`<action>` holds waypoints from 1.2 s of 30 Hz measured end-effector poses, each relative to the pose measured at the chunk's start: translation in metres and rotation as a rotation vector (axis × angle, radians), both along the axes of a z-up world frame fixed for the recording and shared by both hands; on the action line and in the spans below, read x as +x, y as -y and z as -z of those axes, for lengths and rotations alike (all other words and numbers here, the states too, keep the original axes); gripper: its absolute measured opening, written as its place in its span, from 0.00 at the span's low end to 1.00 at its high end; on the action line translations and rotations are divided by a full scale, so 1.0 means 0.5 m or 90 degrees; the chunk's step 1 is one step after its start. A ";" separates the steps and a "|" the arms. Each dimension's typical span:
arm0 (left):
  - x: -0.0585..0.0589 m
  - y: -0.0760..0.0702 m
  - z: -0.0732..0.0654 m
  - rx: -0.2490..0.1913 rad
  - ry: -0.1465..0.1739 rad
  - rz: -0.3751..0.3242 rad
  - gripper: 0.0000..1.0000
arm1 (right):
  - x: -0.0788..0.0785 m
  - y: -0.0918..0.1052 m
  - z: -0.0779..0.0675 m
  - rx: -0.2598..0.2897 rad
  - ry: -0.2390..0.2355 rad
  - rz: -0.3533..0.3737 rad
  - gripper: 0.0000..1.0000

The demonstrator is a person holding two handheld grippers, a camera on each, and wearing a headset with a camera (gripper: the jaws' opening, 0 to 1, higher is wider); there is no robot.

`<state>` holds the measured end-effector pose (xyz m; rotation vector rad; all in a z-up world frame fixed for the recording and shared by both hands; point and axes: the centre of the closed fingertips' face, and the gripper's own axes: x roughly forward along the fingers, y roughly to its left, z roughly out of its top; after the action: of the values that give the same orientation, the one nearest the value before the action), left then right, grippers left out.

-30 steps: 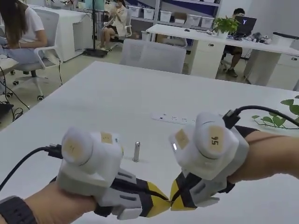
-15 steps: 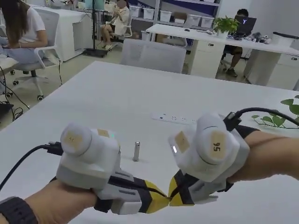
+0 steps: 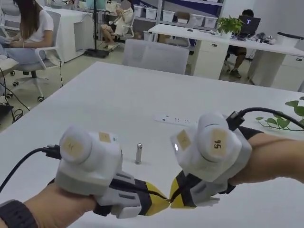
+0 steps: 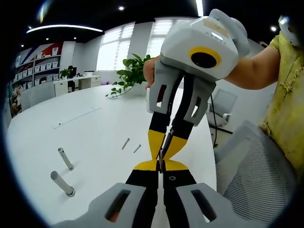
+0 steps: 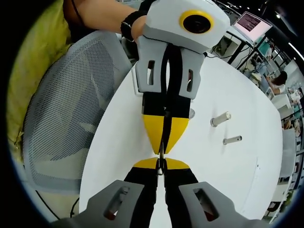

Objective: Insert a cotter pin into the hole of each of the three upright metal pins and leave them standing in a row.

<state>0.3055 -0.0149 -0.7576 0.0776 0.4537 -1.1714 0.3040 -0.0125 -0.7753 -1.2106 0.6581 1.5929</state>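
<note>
Low over the white table [image 3: 118,95], the left gripper [image 3: 163,204] and right gripper [image 3: 174,201] are held tip to tip, each pair of black-and-yellow jaws pressed together on a thin dark pin-like piece [image 4: 165,145]. Beyond the left gripper, short silver metal pins [image 4: 62,183] are seen on the table. Two small loose cotter pins [image 4: 125,143] lie farther off, and a white power strip [image 3: 175,119] lies farthest.

Sticker [image 3: 217,142] atop right claw [image 3: 169,201] — "56"
</note>
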 end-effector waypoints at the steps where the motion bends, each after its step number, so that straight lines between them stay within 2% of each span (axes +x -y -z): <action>1: 0.000 0.000 0.000 0.002 0.004 0.002 0.00 | -0.001 0.000 0.000 0.000 0.002 -0.001 0.04; 8: -0.001 0.000 -0.002 0.009 0.018 0.011 0.00 | -0.002 0.001 -0.001 0.002 -0.006 0.005 0.06; 17: -0.008 0.003 -0.004 0.011 0.026 0.024 0.00 | -0.005 0.003 -0.004 0.005 -0.028 0.016 0.08; 30: -0.013 0.007 -0.005 0.020 0.042 0.038 0.00 | -0.020 0.018 -0.005 -0.006 -0.071 0.026 0.09; 36: -0.018 0.009 -0.003 0.025 0.051 0.049 0.00 | -0.021 0.027 -0.002 -0.019 -0.076 0.029 0.08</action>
<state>0.2966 -0.0195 -0.7563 0.1772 0.4059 -1.2304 0.2933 -0.0260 -0.7745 -1.1198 0.7829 1.6321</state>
